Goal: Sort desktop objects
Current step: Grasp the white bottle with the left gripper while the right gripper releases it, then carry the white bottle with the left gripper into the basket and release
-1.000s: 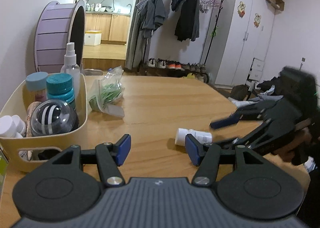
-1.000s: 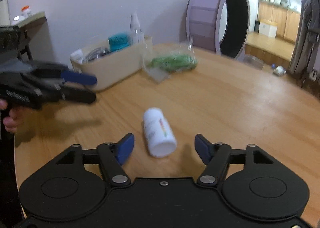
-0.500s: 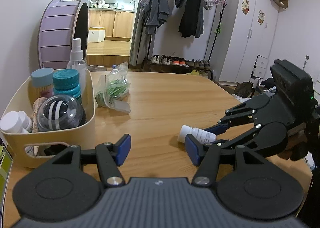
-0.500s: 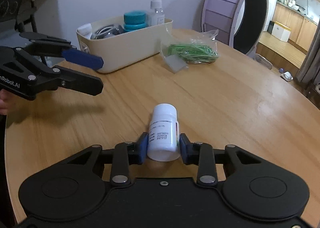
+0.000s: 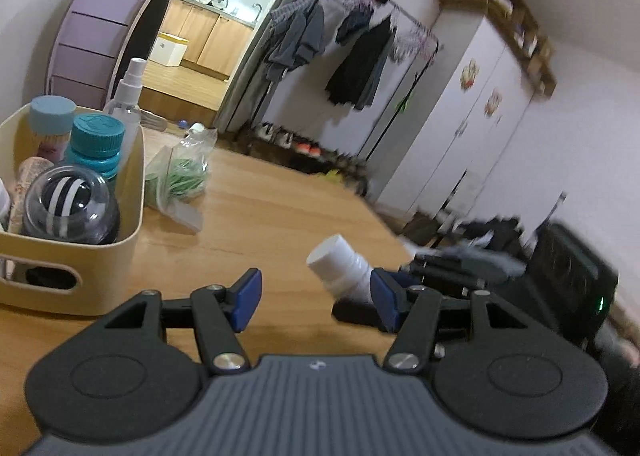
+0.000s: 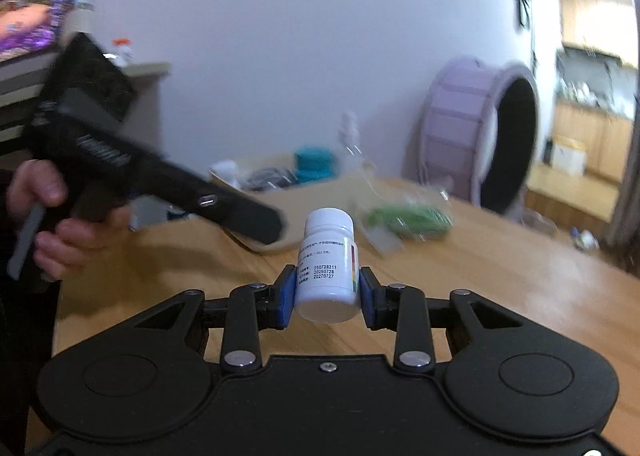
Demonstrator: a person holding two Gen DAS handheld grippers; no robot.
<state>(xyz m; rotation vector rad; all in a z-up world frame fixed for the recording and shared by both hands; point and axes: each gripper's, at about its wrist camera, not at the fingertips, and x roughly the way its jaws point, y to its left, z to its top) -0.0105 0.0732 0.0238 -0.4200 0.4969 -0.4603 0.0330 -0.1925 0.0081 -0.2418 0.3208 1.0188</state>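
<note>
1. Wooden counter [image 6: 500, 276], domestic room behind.
2. Right claw [image 6: 326, 292]: clamped on the white pill bottle [image 6: 328, 260], held clear of the counter.
3. Left claw [image 5: 316, 296]: pads apart, empty.
4. At 11 o'clock of the left claw: cream bin [image 5: 120, 256], already holding several containers.
5. Remaining, by judgement: bottle, and bag of greens [image 5: 180, 175] at 11 o'clock beside the bin.

One white pill bottle [image 6: 328, 268]; one beige basket [image 5: 120, 256]; one spray bottle [image 5: 128, 95]; two hand-held grippers; one bag of greens [image 5: 180, 175]
</note>
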